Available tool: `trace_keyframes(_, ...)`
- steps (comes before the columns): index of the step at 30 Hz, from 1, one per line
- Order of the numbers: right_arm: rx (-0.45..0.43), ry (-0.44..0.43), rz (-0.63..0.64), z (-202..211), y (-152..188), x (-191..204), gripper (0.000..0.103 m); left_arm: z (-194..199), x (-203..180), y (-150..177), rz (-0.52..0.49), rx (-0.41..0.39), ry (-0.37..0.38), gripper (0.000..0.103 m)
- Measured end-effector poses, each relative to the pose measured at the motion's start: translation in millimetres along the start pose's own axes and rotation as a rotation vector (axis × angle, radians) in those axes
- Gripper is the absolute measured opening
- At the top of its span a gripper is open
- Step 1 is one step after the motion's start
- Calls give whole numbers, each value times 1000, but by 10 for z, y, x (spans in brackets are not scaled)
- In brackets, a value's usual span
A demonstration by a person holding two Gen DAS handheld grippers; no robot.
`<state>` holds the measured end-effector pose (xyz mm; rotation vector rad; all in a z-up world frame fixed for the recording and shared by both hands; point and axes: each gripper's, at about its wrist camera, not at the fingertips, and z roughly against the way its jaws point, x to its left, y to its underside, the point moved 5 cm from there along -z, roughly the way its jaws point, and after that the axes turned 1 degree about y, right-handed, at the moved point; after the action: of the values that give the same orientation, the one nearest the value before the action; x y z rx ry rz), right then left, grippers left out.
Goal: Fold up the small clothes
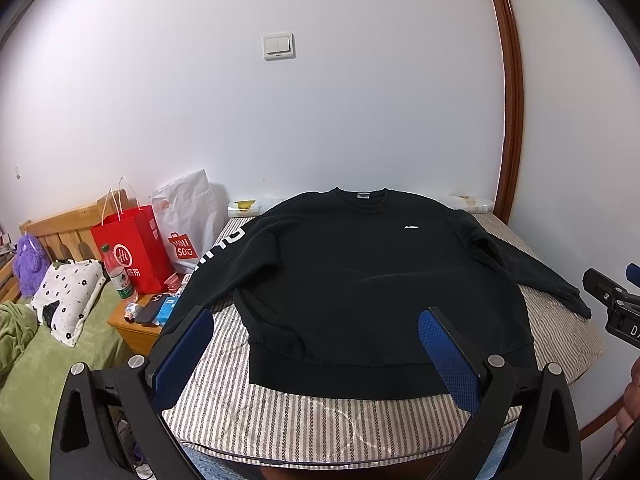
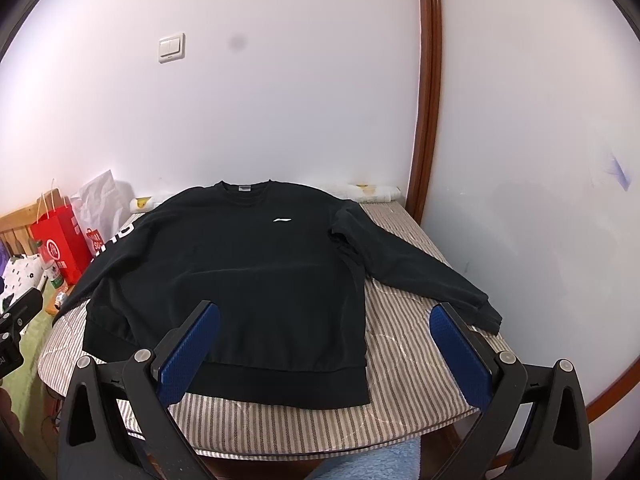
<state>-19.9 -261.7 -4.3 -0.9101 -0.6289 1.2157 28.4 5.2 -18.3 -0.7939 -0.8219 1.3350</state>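
— Where is the sweatshirt?

— The black sweatshirt point(image 1: 360, 280) lies flat, front up, on the striped pad point(image 1: 280, 420), collar toward the white wall point(image 1: 280, 120) and hem toward the cameras. A small white logo point(image 1: 412, 227) sits on the chest. One sleeve, with white lettering, runs off the pad's edge toward the red bag point(image 1: 132, 248); the other sleeve point(image 2: 420, 276) lies spread out on the pad toward the wooden door frame point(image 2: 428, 100).

— And the left gripper point(image 1: 316, 356)?

— Its jaws are spread wide and hold nothing. In the left wrist view it hangs above the near edge, and the hem shows between its two blue pads point(image 1: 184, 356). I cannot tell how high above the cloth it is.

— The right gripper point(image 2: 324, 348)?

— Also spread wide, empty. In the right wrist view the hem's corner and bare striped pad show between its blue pads point(image 2: 460, 360). The cuff of the spread sleeve lies just beyond the outer pad. No pad touches the cloth.

— Anything else nearby?

— A white shopping bag point(image 1: 188, 224) beside the red one, a plastic bottle point(image 1: 118, 276) on a small wooden stand point(image 1: 136, 332), a flowered pillow point(image 1: 68, 300) on green bedding point(image 1: 48, 380), and a light switch point(image 1: 279, 46) on the wall.
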Motion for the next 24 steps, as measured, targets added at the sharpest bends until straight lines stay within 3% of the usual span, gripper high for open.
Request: trace_keyframes(24, -13, 0, 4, 35, 28, -4, 103, 52, 37, -23, 7, -7, -6, 103)
